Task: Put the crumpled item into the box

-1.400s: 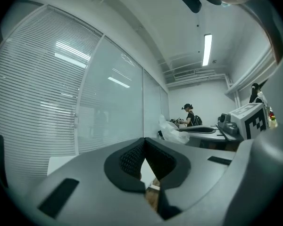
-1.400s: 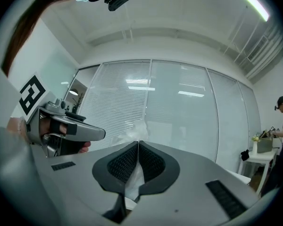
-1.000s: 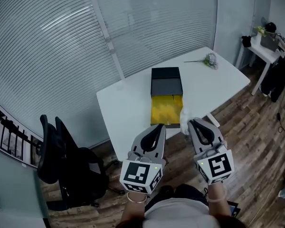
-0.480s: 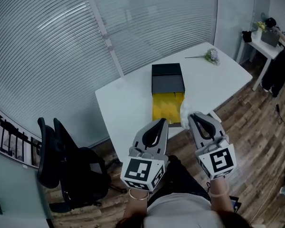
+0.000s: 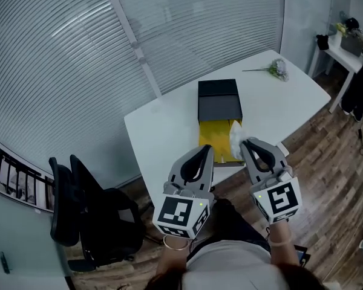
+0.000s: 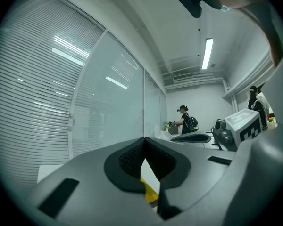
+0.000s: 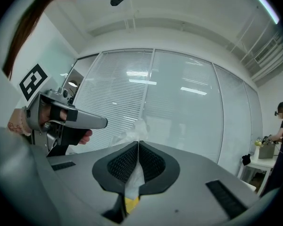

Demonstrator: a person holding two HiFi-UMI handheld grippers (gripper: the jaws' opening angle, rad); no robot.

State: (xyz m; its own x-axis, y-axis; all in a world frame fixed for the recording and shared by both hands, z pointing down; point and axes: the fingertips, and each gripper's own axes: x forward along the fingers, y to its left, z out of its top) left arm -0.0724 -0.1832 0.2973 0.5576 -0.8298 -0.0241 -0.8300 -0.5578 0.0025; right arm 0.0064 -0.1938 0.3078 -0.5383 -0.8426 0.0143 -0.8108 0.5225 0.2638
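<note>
A crumpled white paper is pinched in my right gripper, held in the air above the near right part of the open box with its yellow lining. In the right gripper view the paper shows between the closed pads and sticks out past the tips. The box's black lid lies behind the yellow tray on the white table. My left gripper hovers beside the right one, shut with nothing in it; in the left gripper view its pads meet.
A small bunch of flowers lies at the table's far right corner. A black office chair stands left of the table on the wooden floor. A glass wall with blinds runs behind. A person stands far off at a side desk.
Both grippers have stayed side by side while the view shifted; the right gripper with the paper now sits over the yellow box's near right edge rather than just beside it.
</note>
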